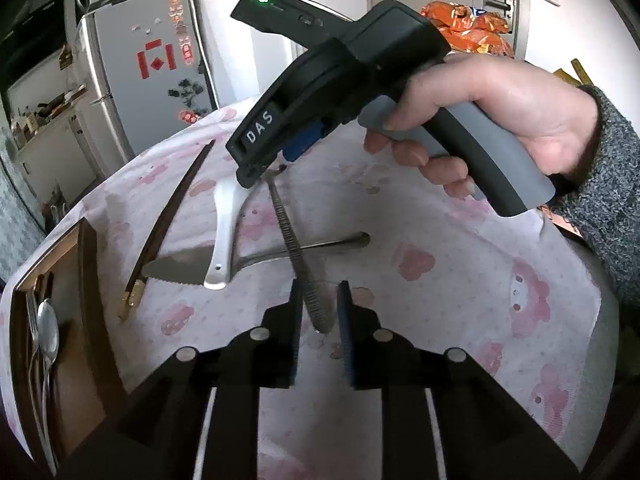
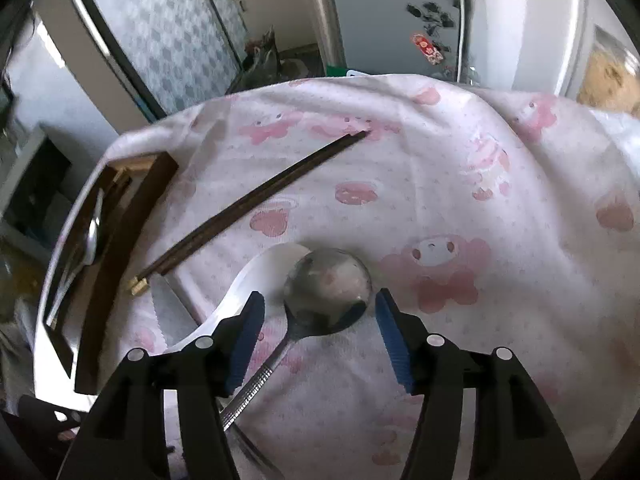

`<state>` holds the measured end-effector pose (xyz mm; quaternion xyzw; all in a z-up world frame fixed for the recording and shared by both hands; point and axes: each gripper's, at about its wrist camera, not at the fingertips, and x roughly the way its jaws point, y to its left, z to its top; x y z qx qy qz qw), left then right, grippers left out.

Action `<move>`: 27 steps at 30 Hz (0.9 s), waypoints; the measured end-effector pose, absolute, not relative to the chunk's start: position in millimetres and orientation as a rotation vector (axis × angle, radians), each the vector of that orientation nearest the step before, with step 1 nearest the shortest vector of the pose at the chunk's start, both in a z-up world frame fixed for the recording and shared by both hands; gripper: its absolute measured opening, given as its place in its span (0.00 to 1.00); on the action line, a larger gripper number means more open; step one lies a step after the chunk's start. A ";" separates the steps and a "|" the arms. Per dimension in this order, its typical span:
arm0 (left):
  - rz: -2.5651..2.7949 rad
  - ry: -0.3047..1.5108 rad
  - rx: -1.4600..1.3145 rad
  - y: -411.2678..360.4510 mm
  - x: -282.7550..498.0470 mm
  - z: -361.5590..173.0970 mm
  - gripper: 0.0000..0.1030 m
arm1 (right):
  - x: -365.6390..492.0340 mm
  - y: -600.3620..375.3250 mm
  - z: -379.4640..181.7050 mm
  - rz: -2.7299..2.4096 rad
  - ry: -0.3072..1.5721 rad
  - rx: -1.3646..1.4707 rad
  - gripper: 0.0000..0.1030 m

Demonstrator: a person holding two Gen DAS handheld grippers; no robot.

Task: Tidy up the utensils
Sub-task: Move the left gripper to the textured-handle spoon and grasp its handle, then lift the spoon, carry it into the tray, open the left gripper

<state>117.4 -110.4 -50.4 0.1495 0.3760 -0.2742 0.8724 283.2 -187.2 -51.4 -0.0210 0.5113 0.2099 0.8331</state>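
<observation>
A metal spoon lies on the pink-patterned cloth. Its ridged handle rests between the fingers of my left gripper, which stand slightly apart and do not press on it. The spoon's bowl sits between the blue pads of my right gripper, whose jaws stand wide with a gap on the left side. In the left wrist view a hand holds the right gripper over the spoon's far end. A white ceramic spoon, dark chopsticks and a serrated knife lie beside it.
A wooden tray at the left edge holds a fork and a spoon; it also shows in the right wrist view. A fridge stands behind the table, and orange snack bags sit at the back right.
</observation>
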 end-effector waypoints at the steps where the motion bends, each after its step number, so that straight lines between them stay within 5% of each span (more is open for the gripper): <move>1: -0.570 0.789 0.311 -110.4 117.6 -51.4 0.20 | 283.3 -182.3 -52.4 0.445 1.086 -0.070 0.58; 5: -0.561 0.804 0.289 -109.2 118.4 -53.9 0.32 | 284.1 -181.2 -56.7 0.425 1.081 -0.102 0.39; 11: -0.575 0.807 0.281 -113.3 117.6 -55.8 0.53 | 283.8 -212.9 -57.6 0.459 1.082 0.086 0.28; 16: -0.563 0.831 0.281 -117.4 125.2 -61.5 0.46 | 278.9 -234.4 -60.7 0.472 1.077 0.205 0.11; 21: -0.584 0.861 0.265 -122.5 130.8 -65.2 0.38 | 275.3 -242.7 -64.5 0.466 1.080 0.243 0.07; 27: -0.607 0.854 0.218 -122.4 130.8 -61.3 0.47 | 266.1 -248.0 -49.5 0.513 1.006 0.348 0.03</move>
